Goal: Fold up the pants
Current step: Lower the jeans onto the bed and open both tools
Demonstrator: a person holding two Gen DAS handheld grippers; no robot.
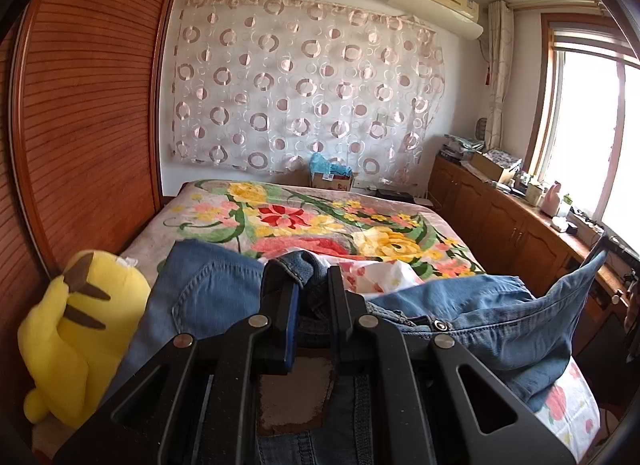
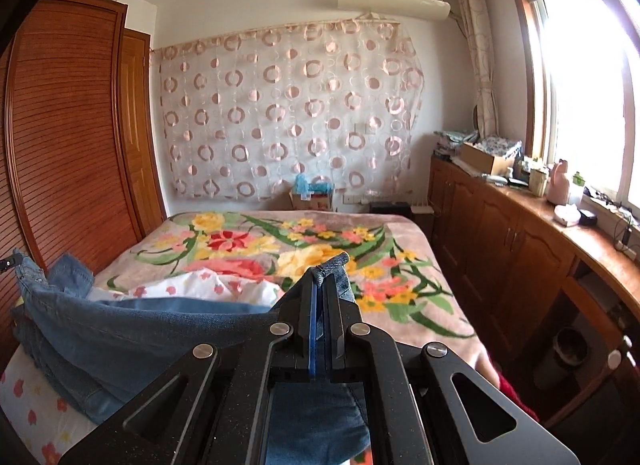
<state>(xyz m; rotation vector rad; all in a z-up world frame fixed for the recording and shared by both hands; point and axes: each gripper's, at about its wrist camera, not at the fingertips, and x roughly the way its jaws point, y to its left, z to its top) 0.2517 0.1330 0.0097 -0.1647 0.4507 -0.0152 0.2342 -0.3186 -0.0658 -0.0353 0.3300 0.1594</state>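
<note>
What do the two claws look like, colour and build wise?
Both are matte black. The left claw and right claw each have two straight fingers on angled arms with triangular cutouts, joined by round silver pins. A blue pad lines the inside of one finger on each.

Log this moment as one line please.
step: jeans lifted over bed | left gripper: shut on jeans | right gripper: shut on jeans

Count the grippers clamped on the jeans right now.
2. The left gripper pinches the jeans at a bunched waistband part near the yellow plush toy; the right gripper pinches a denim edge above the floral blanket.
</note>
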